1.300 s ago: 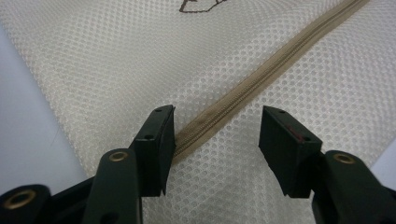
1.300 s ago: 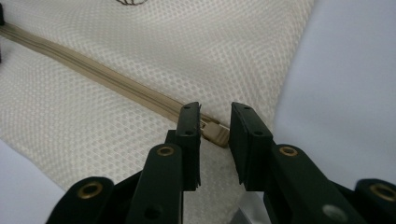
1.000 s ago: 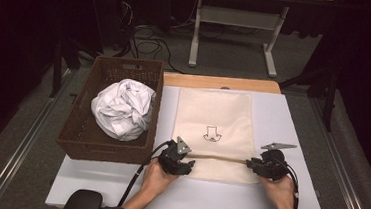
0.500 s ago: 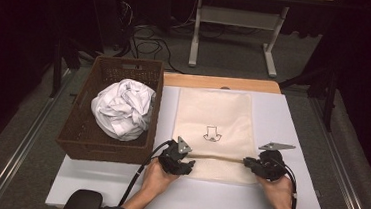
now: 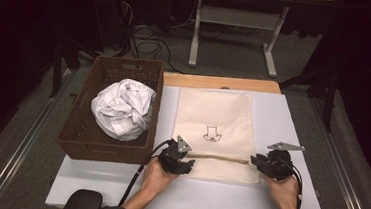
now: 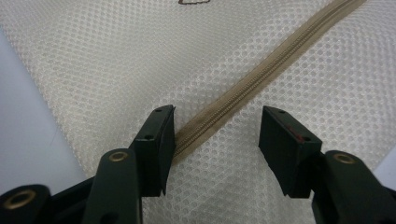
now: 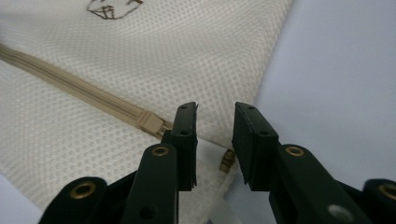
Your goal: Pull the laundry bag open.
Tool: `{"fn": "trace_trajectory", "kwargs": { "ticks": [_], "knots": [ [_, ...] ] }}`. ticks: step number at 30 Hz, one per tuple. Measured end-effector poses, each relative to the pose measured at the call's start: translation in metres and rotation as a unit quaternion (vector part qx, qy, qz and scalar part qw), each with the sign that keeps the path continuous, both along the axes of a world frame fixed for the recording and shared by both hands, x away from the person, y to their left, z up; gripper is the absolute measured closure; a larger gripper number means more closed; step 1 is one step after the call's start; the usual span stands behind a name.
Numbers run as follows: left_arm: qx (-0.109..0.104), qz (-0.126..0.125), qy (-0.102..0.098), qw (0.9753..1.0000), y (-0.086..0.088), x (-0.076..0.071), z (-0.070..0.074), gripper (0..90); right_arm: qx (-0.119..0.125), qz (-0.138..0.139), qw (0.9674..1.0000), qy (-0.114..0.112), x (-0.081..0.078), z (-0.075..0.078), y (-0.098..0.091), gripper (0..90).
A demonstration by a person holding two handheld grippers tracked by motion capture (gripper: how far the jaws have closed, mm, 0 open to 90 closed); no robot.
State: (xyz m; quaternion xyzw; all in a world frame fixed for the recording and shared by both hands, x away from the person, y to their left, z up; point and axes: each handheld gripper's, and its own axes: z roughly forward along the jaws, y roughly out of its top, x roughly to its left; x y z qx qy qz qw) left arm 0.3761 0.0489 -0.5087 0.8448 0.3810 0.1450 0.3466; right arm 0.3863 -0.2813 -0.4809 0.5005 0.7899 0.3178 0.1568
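A cream mesh laundry bag (image 5: 215,112) with a small printed drawing lies flat on the white table (image 5: 297,128). Its tan zipper (image 5: 219,159) runs across near the bag's front edge. My left gripper (image 5: 189,164) sits at the zipper's left end, open; in the left gripper view the zipper (image 6: 243,88) passes between its jaws (image 6: 217,121) and brushes the left one. My right gripper (image 5: 255,161) is at the zipper's right end. Its jaws (image 7: 215,116) have just been opening and stand narrowly apart over the bag's edge, beside the slider (image 7: 150,122), with the pull tab (image 7: 227,161) between them, unpressed.
A brown wicker basket (image 5: 73,138) stands left of the bag and holds a crumpled white cloth (image 5: 123,107). A wooden strip (image 5: 220,82) borders the table's far edge. Cables and a desk frame (image 5: 197,30) lie on the floor beyond.
The right gripper has shifted slightly at the zipper's right end. The left gripper, bag and basket look the same.
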Motion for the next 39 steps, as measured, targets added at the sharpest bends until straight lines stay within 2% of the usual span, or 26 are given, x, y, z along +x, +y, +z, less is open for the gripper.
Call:
{"fn": "trace_trajectory", "kwargs": {
  "ticks": [7, 10, 18, 23, 31, 34, 39],
  "knots": [
    [-0.017, -0.017, -0.007, 0.9997, -0.003, -0.002, 0.01, 49.6, -0.019, -0.011, 0.9997, 0.014, 0.003, -0.005, 0.001, 66.1],
    [-0.031, -0.036, -0.004, 0.9989, -0.014, -0.002, 0.018, 54.0, -0.035, -0.008, 0.9992, 0.02, 0.003, -0.007, 0.004, 67.8],
    [-0.041, -0.073, -0.001, 0.9965, -0.052, 0.007, 0.03, 57.7, -0.034, 0.001, 0.9992, 0.02, 0.004, -0.009, 0.003, 73.4],
    [-0.045, -0.087, 0.01, 0.9951, -0.068, 0.01, 0.03, 59.5, -0.031, 0.001, 0.9994, 0.017, 0.003, -0.009, 0.002, 73.1],
    [-0.052, -0.103, 0.025, 0.993, -0.09, 0.016, 0.025, 59.6, -0.021, -0.006, 0.9998, -0.002, -0.002, -0.005, -0.001, 71.2],
    [-0.052, -0.104, 0.027, 0.9928, -0.096, 0.018, 0.024, 60.4, -0.012, -0.001, 0.9999, -0.008, -0.004, -0.002, -0.001, 74.4],
    [-0.055, -0.109, 0.034, 0.9919, -0.104, 0.021, 0.023, 62.1, -0.012, 0.015, 0.9998, -0.001, -0.005, -0.002, 0.002, 82.6]
  ]
}}
